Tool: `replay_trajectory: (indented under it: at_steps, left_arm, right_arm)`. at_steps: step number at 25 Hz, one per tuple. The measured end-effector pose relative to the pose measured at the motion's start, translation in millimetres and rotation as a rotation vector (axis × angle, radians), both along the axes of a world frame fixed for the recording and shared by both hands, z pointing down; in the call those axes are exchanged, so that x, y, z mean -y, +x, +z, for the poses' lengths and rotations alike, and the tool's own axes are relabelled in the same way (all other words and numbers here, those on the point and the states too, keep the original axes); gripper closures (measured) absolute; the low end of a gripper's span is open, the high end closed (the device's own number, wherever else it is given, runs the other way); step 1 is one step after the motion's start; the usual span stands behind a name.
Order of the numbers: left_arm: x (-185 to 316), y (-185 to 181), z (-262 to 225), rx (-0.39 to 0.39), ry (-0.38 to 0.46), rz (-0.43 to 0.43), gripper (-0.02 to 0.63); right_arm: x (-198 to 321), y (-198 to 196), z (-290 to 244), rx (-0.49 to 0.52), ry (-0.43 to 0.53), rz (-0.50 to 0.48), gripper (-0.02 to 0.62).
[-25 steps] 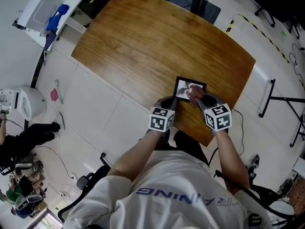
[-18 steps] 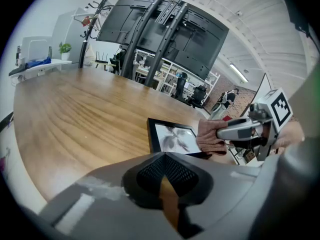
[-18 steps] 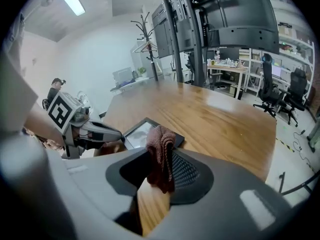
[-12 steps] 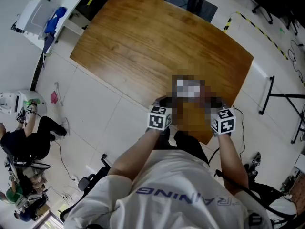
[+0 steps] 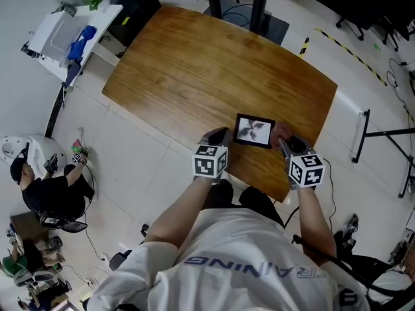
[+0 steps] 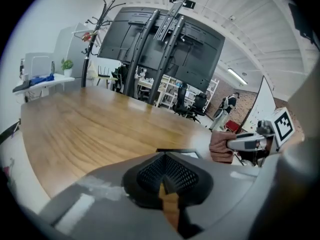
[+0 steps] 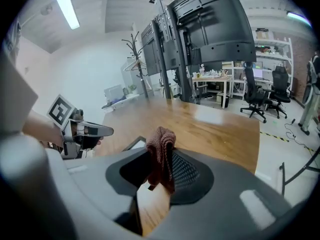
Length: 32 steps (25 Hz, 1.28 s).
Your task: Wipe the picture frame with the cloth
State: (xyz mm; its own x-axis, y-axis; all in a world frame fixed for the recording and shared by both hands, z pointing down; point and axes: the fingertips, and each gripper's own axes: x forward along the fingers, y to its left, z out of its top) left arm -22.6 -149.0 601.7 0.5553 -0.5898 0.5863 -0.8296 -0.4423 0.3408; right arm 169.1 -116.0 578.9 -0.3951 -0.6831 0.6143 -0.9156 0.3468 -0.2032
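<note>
A small black picture frame (image 5: pixel 254 131) lies flat near the front edge of the wooden table (image 5: pixel 194 70). My right gripper (image 5: pixel 284 138) is at the frame's right edge, shut on a reddish-brown cloth (image 5: pixel 279 133). In the right gripper view the cloth (image 7: pixel 161 157) hangs bunched between the jaws, with the frame (image 7: pixel 133 144) just beyond to the left. My left gripper (image 5: pixel 218 137) is by the frame's left side, shut with nothing in it. In the left gripper view the frame's edge (image 6: pixel 178 151) shows past the jaws, and the cloth (image 6: pixel 220 146) is at the right.
The table's front edge runs just below the frame. A white side table (image 5: pixel 61 19) with a blue item stands far left. A person (image 5: pixel 48 190) sits on the floor at the left. Large screens on stands (image 6: pixel 165 44) rise behind the table.
My right gripper has drawn the cloth from over the frame's glass to its right edge. The left gripper has shifted slightly left, away from the frame.
</note>
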Motion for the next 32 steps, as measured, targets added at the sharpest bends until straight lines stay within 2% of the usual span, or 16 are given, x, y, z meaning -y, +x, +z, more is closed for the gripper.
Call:
replay_trajectory:
  at_steps: [5,9,14,19,25,32]
  left_arm:
    - [24.2,-4.3,-65.8,0.026,0.183,0.057,0.603]
    - [38.3,-11.8,-133.2,-0.005,0.324,0.033,0.603]
    - [53.8,-21.9,-175.8,-0.056,0.372,-0.034,0.603]
    - [62.5,-24.8,-212.8,-0.08,0.441,-0.073,0.603]
    - [65.3,-14.8,-241.9,-0.068,0.52,-0.058,0.603]
    - [68.0,-11.9,-233.7,-0.06,0.514,-0.062,0.603]
  right_arm:
    - [14.4,13.1,-56.4,0.047,0.173,0.081,0.476]
    - [21.7,29.7,-117.8,0.055,0.316,0.128,0.476]
    - [28.1,52.1,-181.3,0.05,0.432,0.159,0.477]
    - [29.8,72.0,-211.1,0.04,0.506,0.19,0.477]
    - [25.4,86.7,-223.2,0.015,0.539,0.216,0.485]
    - [25.8,89.4,-225.4,0.005,0.545,0.216,0.485]
